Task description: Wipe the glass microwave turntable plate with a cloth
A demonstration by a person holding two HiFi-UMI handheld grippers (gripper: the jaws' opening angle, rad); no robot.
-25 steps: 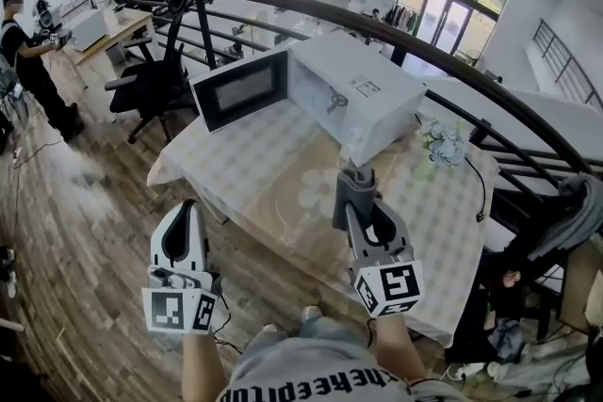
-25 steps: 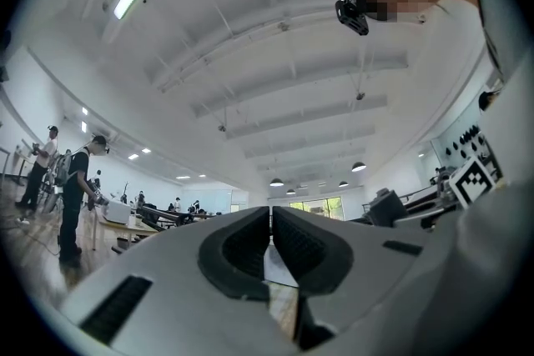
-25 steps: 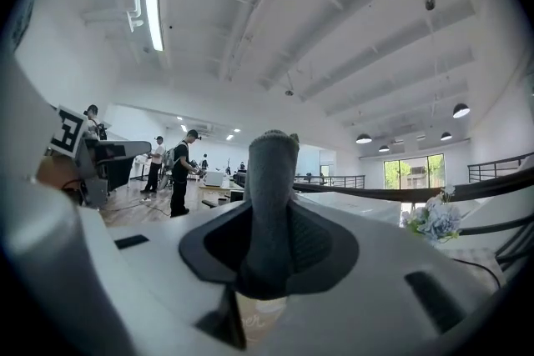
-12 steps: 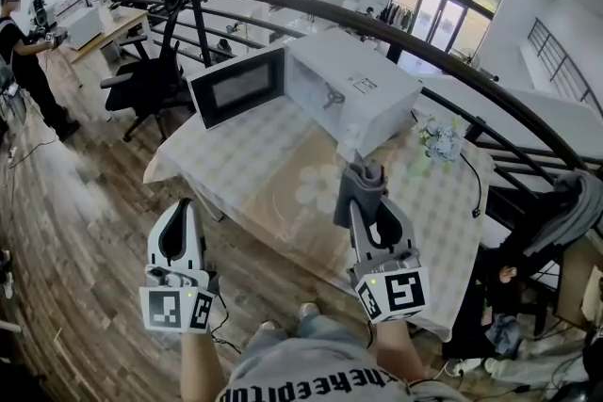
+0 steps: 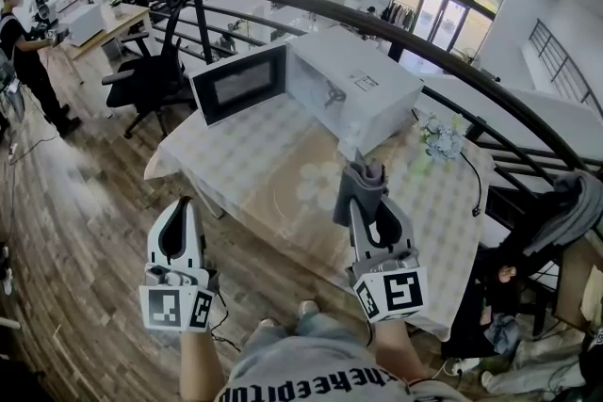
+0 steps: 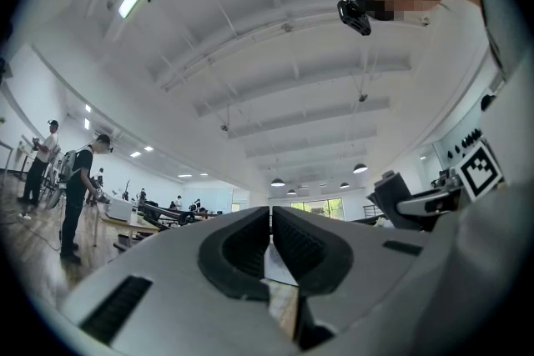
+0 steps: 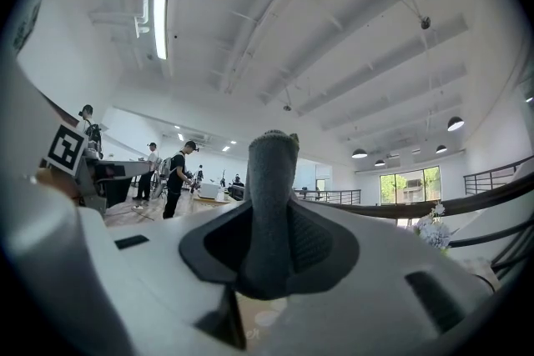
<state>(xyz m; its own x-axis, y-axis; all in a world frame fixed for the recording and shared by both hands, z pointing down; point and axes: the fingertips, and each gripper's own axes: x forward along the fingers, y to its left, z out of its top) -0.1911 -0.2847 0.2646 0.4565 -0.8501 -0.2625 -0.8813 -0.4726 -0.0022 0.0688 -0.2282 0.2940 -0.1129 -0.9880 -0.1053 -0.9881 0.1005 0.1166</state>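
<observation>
A white microwave with its door swung open stands at the far side of the checked-cloth table. Pale flowers are at its right, and a black office chair stands beyond the left edge. The clear glass turntable plate, a faint round outline, lies near the front edge with bare tablecloth around it. Just to its right, the right gripper pinches a grey knit cloth upright. The left gripper, fingers pressed together on nothing, hangs over the wood floor.
</observation>
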